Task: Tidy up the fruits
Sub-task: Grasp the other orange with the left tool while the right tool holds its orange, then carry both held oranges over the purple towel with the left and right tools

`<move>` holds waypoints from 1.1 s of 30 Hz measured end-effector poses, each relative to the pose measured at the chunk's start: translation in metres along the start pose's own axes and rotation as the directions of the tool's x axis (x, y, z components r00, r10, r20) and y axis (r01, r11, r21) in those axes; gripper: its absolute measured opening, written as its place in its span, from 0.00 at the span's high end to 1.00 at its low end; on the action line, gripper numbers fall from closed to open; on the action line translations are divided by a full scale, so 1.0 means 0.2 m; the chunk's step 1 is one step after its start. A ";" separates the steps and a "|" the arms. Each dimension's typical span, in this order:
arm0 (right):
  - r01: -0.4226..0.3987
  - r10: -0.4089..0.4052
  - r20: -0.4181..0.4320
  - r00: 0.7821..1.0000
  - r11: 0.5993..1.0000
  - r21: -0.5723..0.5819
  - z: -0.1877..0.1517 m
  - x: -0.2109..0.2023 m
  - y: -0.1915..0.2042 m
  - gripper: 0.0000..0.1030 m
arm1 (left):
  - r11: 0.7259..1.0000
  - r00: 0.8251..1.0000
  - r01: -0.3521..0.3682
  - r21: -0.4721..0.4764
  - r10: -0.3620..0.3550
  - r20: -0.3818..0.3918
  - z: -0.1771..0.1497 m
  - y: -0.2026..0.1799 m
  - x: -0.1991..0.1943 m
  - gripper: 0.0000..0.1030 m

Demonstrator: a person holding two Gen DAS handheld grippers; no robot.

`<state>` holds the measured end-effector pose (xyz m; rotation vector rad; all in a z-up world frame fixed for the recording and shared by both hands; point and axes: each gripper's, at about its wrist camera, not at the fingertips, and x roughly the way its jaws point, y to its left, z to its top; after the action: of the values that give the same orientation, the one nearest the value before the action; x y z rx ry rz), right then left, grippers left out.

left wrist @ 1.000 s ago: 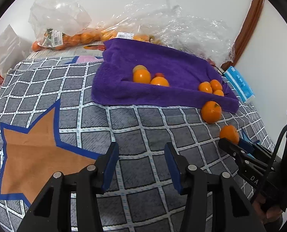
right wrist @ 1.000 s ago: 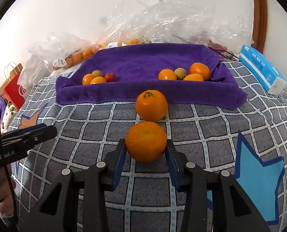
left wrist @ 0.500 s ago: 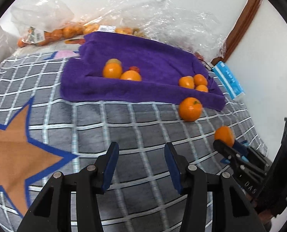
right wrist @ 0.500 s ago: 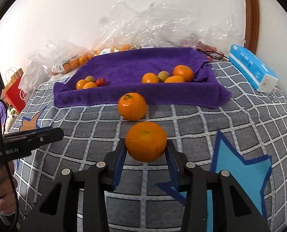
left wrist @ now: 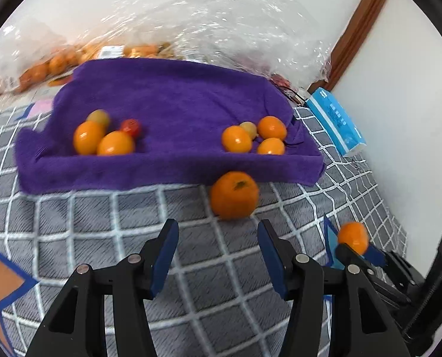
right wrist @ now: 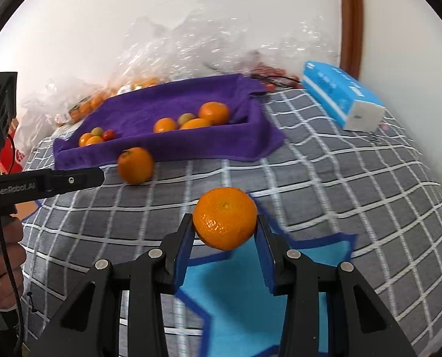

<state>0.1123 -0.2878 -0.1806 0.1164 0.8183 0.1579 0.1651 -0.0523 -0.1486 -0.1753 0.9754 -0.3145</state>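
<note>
Two grippers: left (left wrist: 215, 245), right (right wrist: 225, 247). Two loose oranges, one held (right wrist: 224, 218), one on bedspread (left wrist: 233, 195). On one purple towel (left wrist: 173, 101): five orange fruits, two greenish, one red. One blue tissue pack (right wrist: 341, 96). Bagged fruit too blurred to count.

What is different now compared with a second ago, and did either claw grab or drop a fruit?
Nothing was grabbed or dropped. The left gripper has swung toward the loose orange in front of the purple towel; its jaws are opening, with nothing between them. The right gripper still clamps its orange and has carried it away from the towel, over a blue star on the blanket. The fruit on the towel stayed put.
</note>
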 end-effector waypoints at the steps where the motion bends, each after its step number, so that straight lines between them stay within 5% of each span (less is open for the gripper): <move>1: 0.010 -0.010 -0.002 1.000 1.000 0.002 0.01 0.00 -0.02 0.61 | 1.000 1.000 -0.008 0.008 0.008 0.002 0.01 -0.02 0.02 0.49; 10: 0.027 -0.027 0.005 1.000 1.000 0.015 0.05 -0.02 -0.13 0.61 | 0.996 0.997 -0.082 0.017 0.083 -0.009 0.07 -0.12 0.19 0.49; 14: 0.022 -0.022 0.003 1.000 1.000 0.011 0.07 -0.01 -0.12 0.61 | 0.993 0.993 -0.113 0.013 0.114 -0.012 0.08 -0.13 0.22 0.59; 33: -0.038 0.038 0.016 0.999 0.999 -0.002 0.24 -0.04 0.06 0.61 | 0.990 0.990 -0.142 -0.029 0.142 -0.001 0.05 0.00 -0.07 0.60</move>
<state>0.1406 -0.2787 -0.1407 0.1315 0.8000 0.1934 0.1658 -0.0479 -0.1315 -0.1316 0.9859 -0.1701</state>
